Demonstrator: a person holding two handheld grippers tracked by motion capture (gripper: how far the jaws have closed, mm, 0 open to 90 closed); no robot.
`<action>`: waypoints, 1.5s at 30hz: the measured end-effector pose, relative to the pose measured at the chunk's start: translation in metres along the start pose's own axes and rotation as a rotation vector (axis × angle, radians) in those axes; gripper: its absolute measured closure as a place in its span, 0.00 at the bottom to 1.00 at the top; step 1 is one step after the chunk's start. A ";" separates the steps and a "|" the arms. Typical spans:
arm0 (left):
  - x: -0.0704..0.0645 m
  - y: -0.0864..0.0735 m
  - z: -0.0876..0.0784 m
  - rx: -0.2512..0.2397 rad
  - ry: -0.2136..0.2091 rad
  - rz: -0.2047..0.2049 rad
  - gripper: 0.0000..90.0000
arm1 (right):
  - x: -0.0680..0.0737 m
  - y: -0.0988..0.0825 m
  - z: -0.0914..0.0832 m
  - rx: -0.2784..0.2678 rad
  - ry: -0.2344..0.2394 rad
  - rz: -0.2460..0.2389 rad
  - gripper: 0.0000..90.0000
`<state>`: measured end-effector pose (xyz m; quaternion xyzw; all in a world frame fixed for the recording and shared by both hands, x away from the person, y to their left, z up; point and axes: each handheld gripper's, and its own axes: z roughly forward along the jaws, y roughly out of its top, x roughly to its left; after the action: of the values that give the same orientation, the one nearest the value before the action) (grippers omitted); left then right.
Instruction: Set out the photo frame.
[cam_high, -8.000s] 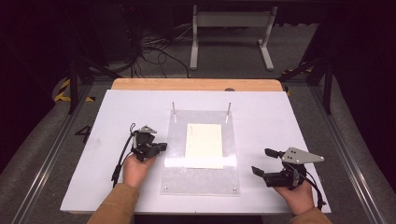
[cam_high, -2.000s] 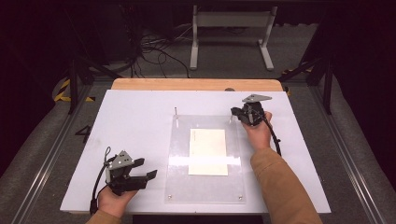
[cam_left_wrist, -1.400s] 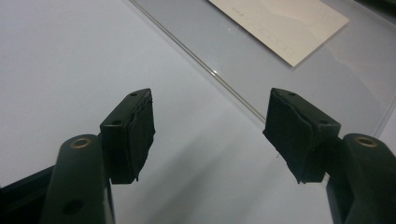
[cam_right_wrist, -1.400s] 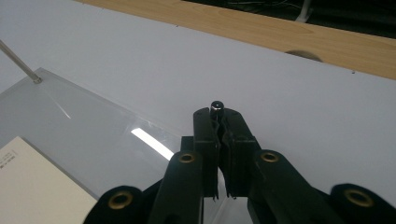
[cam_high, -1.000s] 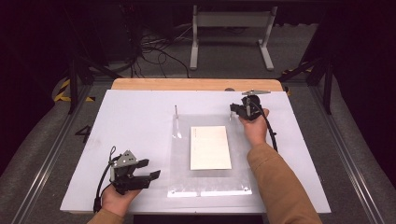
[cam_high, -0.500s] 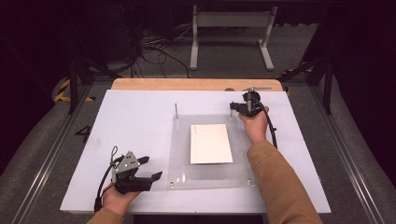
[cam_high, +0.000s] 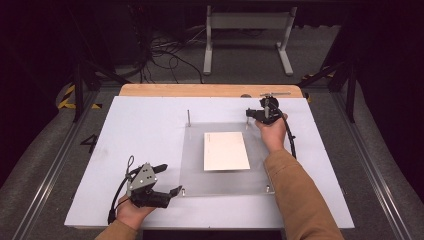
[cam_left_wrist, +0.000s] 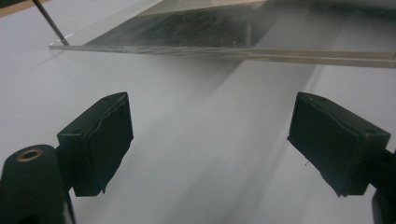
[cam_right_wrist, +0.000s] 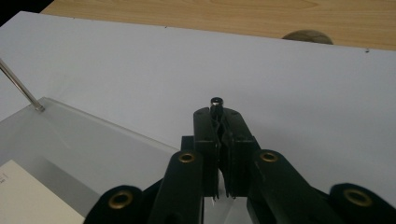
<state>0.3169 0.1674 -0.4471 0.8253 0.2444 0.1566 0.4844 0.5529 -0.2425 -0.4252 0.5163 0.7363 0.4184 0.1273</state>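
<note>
The clear acrylic plate (cam_high: 225, 157) lies flat on the white board (cam_high: 140, 130), nearer its right half, with a cream sheet of paper (cam_high: 226, 150) lying at its middle; whether the sheet is on top of the plate or under it cannot be told. A thin metal pin (cam_high: 188, 118) stands upright at the plate's far left corner. At the far right corner, the right gripper (cam_high: 261, 114) has its jaws pressed together on the second pin (cam_right_wrist: 216, 103), whose head shows just above the fingertips. The left gripper (cam_high: 170, 180) rests near the board's near edge, just off the plate's near left corner, its jaws having just been opening and now spread with nothing between them. The work looks partly done, judging by the right pin being handled and the near corner fasteners untouched
</note>
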 end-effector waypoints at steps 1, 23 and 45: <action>0.000 0.001 0.001 -0.003 -0.002 0.006 0.15 | 0.000 0.000 0.000 0.000 0.002 0.003 0.96; -0.007 0.022 0.022 -0.168 -0.035 0.135 0.06 | -0.003 0.000 0.001 -0.001 0.013 0.031 0.95; -0.014 0.029 0.023 -0.238 -0.051 0.185 0.51 | -0.006 -0.001 0.002 -0.010 0.037 0.045 0.95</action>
<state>0.3237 0.1309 -0.4326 0.7848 0.1348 0.2074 0.5682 0.5558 -0.2467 -0.4282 0.5241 0.7247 0.4344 0.1069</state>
